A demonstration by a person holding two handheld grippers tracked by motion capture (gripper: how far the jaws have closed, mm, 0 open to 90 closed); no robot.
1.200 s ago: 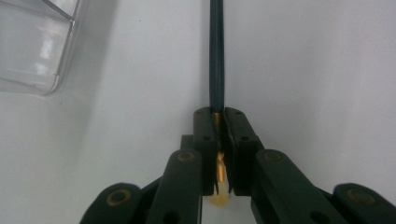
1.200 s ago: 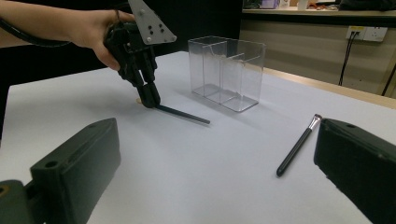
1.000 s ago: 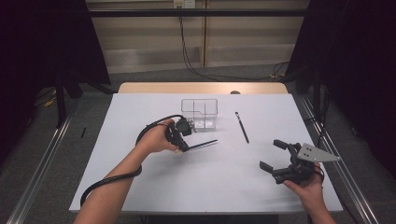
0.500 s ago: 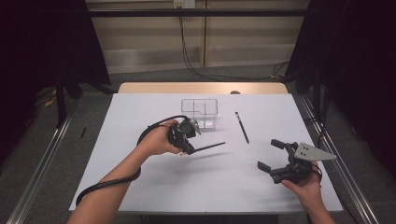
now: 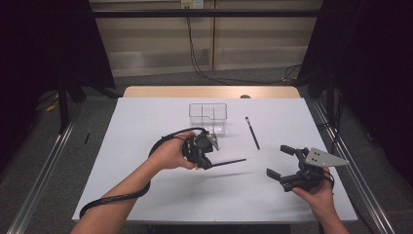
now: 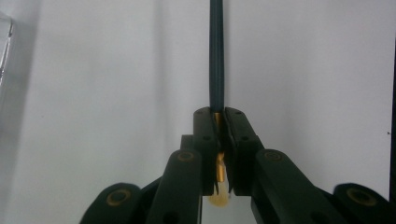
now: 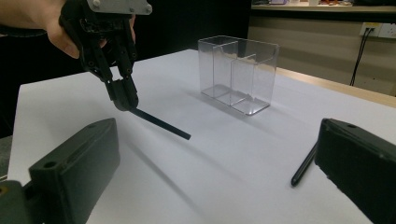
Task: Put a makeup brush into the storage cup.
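Observation:
My left gripper [image 5: 208, 164] is shut on a dark pencil [image 5: 229, 161], which sticks out level to the right, above the white table [image 5: 146, 126]. In the left gripper view the jaws [image 6: 217, 122] pinch the pencil [image 6: 216, 56] near its gold ferrule and pale eraser end. The right gripper view shows that gripper [image 7: 122, 99] and the pencil [image 7: 161, 123] casting a shadow below. A second dark pen [image 5: 252, 132] lies on the table to the right of a clear divided box [image 5: 208, 117]. My right gripper [image 5: 277, 161] stands open near the table's right front, with nothing between its jaws [image 7: 217, 140].
The clear box [image 7: 238, 74] stands behind the held pencil, its edge at the left of the left gripper view [image 6: 4, 46]. The loose pen [image 7: 303, 165] lies just beyond my right jaw. A black cable [image 5: 117, 197] trails from the left gripper over the table's front edge.
My left gripper has moved right and slightly upward with the pencil in it, closer to the table's middle. The right gripper has kept still.

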